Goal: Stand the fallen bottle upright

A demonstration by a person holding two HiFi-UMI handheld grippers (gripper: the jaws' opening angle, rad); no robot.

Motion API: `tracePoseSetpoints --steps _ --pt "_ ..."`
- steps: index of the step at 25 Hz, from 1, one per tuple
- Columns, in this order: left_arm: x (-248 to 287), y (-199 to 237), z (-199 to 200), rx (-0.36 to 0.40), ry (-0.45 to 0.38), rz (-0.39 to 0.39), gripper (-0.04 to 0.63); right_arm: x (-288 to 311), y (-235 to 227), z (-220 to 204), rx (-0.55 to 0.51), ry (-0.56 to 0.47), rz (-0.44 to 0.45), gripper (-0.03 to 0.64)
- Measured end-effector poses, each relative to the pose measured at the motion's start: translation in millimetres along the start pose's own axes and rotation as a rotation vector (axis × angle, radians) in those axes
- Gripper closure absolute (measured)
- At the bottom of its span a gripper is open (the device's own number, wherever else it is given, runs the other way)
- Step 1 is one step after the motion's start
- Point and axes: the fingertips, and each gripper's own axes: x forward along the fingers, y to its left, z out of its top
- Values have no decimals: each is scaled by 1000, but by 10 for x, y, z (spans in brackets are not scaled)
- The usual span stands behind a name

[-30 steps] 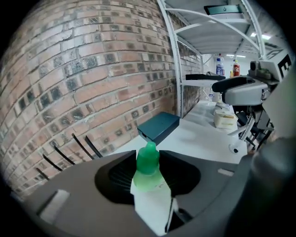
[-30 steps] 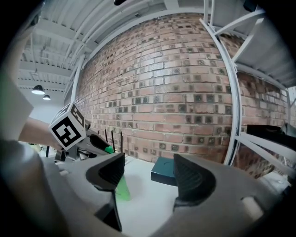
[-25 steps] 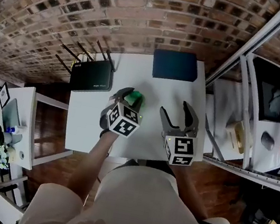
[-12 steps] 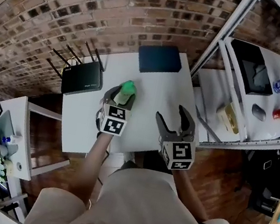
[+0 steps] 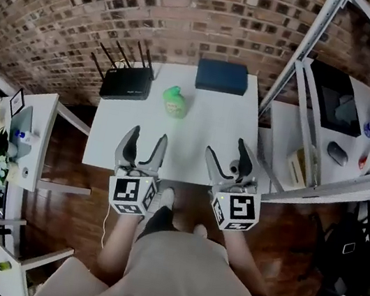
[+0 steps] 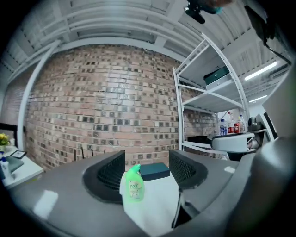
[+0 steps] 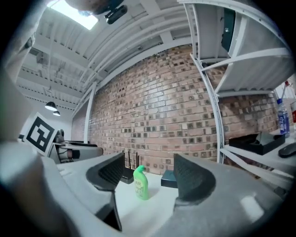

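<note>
**Item:** green bottle (image 5: 175,101).
**Position:** it is stood upright on its base, cap uppermost, on the far half of the white table (image 5: 208,137). It is placed between the black router (image 5: 127,84) and the dark blue box (image 5: 221,76), apart from both. No lean is seen in either gripper view.

**Left hand-held gripper** (image 5: 146,137): it is held level at the near edge of the table, well apart from the bottle. Its jaws are opening and nothing is gripped. The bottle is seen only far off through the gap.

**Right hand-held gripper** (image 5: 227,150): it is held at the same near edge. Its jaws are set wide and nothing is held.

**Task status:** judged done. The bottle is standing and is touched by neither hand-held gripper.

**Outstanding:** nothing is apparent. At most, the bottle's steadiness could be confirmed, and no fault is shown there.
</note>
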Motion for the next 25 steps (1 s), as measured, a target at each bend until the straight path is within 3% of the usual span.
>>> tracePoseSetpoints --steps 2,6,9,15,22,25 --pt "-331 -211 13 -3 -1 49 235 -292 -6 -18 -3 9 23 301" --pt "-657 -636 -51 -1 6 101 215 -739 -97 -182 37 39 63 302" --pt "-919 -755 -47 9 8 132 215 -985 34 -124 0 26 100 302" --pt "-1122 -653 104 13 -14 167 242 -1056 276 55 -19 -10 103 302" --pt "-1448 -372 188 80 -41 170 244 -872 763 144 -25 -19 122 302" --pt "-1603 -145 104 45 -18 183 244 -834 965 216 -51 -30 120 302"
